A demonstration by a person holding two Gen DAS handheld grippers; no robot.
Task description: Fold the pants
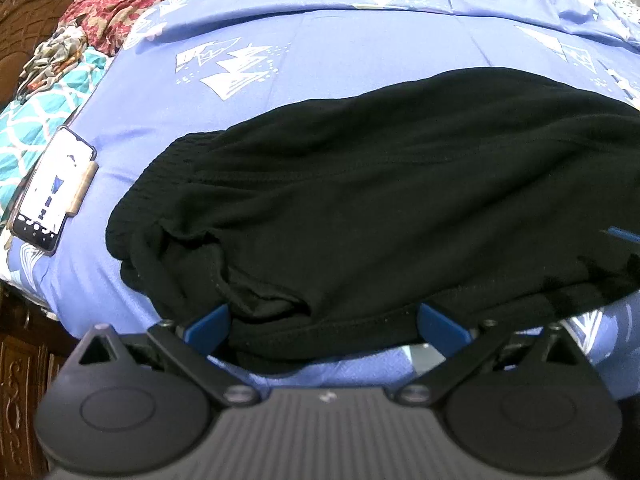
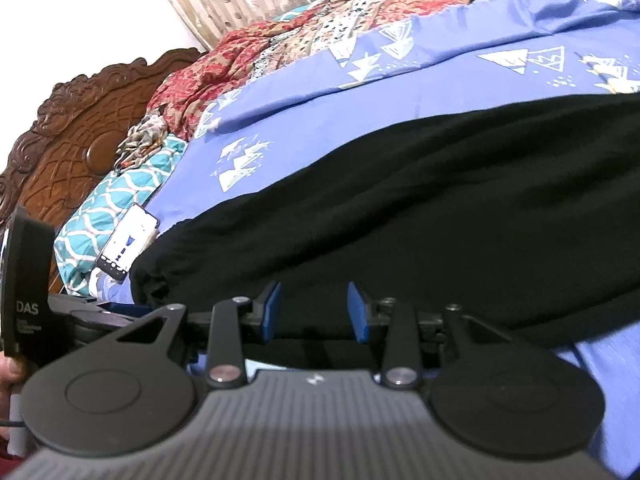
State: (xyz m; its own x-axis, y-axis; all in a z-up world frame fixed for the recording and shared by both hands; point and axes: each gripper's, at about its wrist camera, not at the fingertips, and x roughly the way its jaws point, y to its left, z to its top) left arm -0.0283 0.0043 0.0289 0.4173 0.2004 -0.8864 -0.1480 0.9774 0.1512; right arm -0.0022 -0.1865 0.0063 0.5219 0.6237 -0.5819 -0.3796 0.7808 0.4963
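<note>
Black pants point(image 1: 380, 184) lie in a folded heap across the blue patterned bedsheet point(image 1: 320, 40), waistband to the left. My left gripper point(image 1: 324, 326) is at the heap's near edge, jaws spread wide, and the black hem drapes between its blue fingers point(image 1: 208, 328). In the right wrist view the pants point(image 2: 400, 208) fill the middle. My right gripper point(image 2: 316, 310) is at their near edge with its blue pads point(image 2: 274, 312) partly apart and dark cloth in the gap; no pad visibly presses on it. The left gripper's black body point(image 2: 28, 292) shows at the far left.
A phone point(image 1: 52, 188) with a lit screen lies on the sheet left of the waistband. A teal patterned pillow point(image 1: 28, 128) and a red floral blanket point(image 1: 120, 0) are bunched at the far left. A carved wooden headboard point(image 2: 80, 140) stands behind them.
</note>
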